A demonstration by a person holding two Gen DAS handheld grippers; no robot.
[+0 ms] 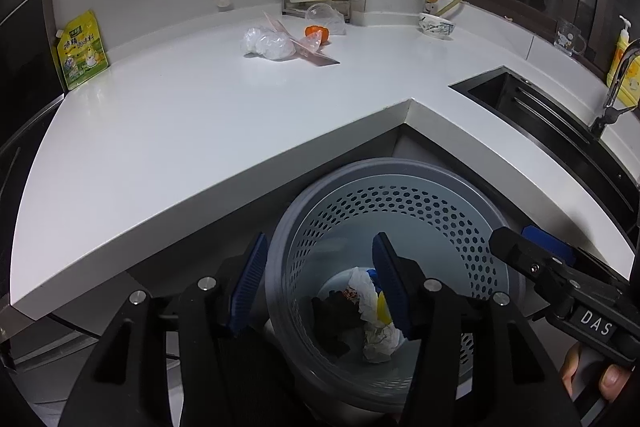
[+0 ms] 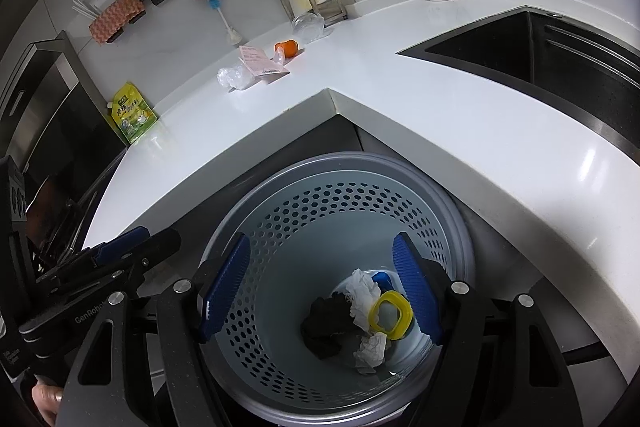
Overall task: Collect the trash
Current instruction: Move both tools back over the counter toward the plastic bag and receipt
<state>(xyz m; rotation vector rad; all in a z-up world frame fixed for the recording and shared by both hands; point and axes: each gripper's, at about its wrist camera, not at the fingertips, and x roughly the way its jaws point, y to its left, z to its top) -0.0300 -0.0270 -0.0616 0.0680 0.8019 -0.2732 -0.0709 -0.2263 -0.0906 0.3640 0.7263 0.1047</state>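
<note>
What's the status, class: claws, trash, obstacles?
Both claws open, empty: left claw, right claw, over perforated trash bin. Crumpled plastic bag, receipt on countertop. Nothing in the way.

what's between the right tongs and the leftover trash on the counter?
Right wrist view: the perforated bin's far rim, then bare white countertop up to the pink receipt and crumpled plastic. The right tongs hang open over the bin.

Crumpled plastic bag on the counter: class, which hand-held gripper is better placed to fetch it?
Probably left. Both hover open and empty over the bin, but the crumpled plastic bag lies toward the left hand-held gripper.
</note>
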